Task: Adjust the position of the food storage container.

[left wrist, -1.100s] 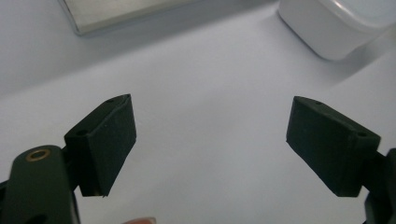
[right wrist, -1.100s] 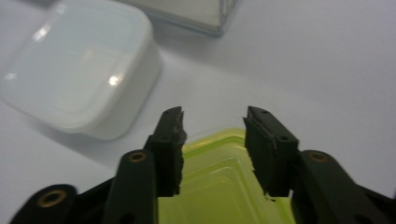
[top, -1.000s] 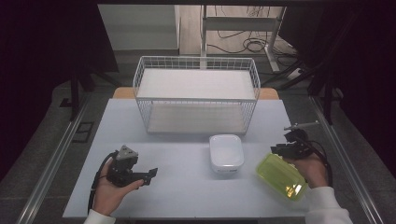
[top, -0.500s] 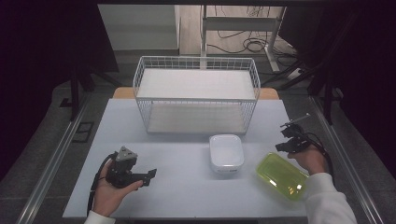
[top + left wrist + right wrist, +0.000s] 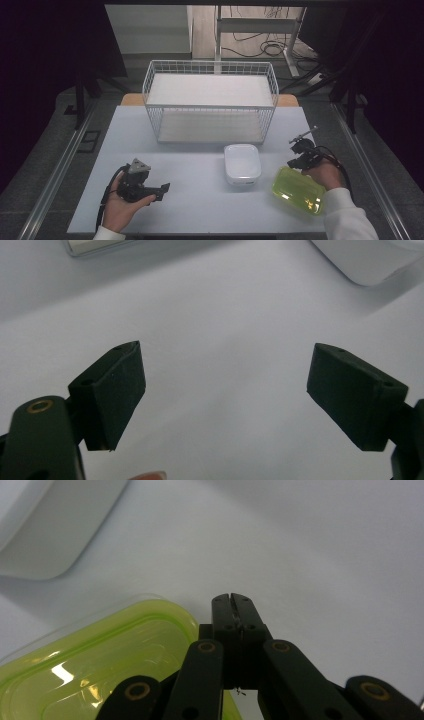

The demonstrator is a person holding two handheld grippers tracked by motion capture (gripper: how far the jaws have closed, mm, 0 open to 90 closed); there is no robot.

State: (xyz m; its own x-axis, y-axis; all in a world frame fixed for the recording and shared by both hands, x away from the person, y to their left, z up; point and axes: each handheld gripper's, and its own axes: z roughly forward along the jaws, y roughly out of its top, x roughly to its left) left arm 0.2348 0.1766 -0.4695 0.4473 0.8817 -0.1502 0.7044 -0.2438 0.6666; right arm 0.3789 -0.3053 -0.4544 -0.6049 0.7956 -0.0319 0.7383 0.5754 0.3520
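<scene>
Right gripper (image 5: pixel 299 156): at the right side of the worktop (image 5: pixel 190 200), held in the person's right hand (image 5: pixel 325 172); its fingers (image 5: pixel 233 612) are pressed together with nothing between them, having just been closing.
Green container (image 5: pixel 298 190): a translucent yellow-green box with a lid, lying on the worktop near the front right corner, just beside the right gripper's closed tips. In the right gripper view it sits (image 5: pixel 95 665) low and to the left of the fingers; whether the tips touch its rim is hard to tell from these angles, they seem just apart.
Left gripper (image 5: pixel 161 190): resting in the left hand (image 5: pixel 120 207) at the front left of the worktop, well apart from the green container; its fingers (image 5: pixel 112 390) stand wide, released, with bare worktop between them.
White container (image 5: pixel 242 163): closed, rounded, at the middle of the worktop, between the two grippers and near the green one.
Wire basket (image 5: pixel 210 102): white, at the far middle of the worktop, behind the white container.
</scene>
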